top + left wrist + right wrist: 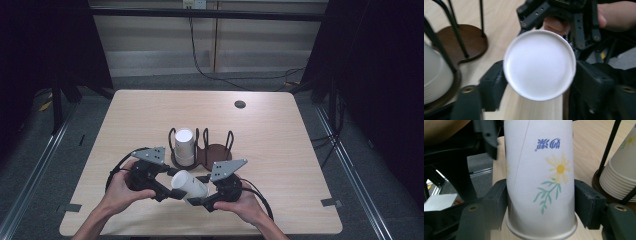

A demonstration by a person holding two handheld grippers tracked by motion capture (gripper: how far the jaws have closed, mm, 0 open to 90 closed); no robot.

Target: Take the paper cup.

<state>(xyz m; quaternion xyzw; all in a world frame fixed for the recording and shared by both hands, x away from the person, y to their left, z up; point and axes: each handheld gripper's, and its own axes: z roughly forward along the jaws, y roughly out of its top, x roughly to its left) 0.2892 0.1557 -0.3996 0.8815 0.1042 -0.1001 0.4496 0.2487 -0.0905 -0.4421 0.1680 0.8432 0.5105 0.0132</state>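
At the left of the high view, the left gripper (167, 192) sat low over the near part of the wooden table (280, 130), its jaws standing apart on either side of the base end of a white paper cup (190, 186) without visibly pressing it. In the left gripper view the cup's round white base (539, 64) faced the camera, with a black jaw just beside it on each flank and a sliver of space at the left one.

The cup lay tilted between the two tools, held above the tabletop. In the right gripper view its wall bore a yellow daisy on a green stem and, above that, small blue characters printed upside down — too small to read with confidence.

To the right, the right gripper (199, 201) was clamped on the cup near its rolled rim, both pads pressed against the paper wall.

Just behind the hands stood a dark wooden cup rack (217, 152) with black wire uprights — its left bay held a stack of cups (184, 146), each showing the same pale flower print.
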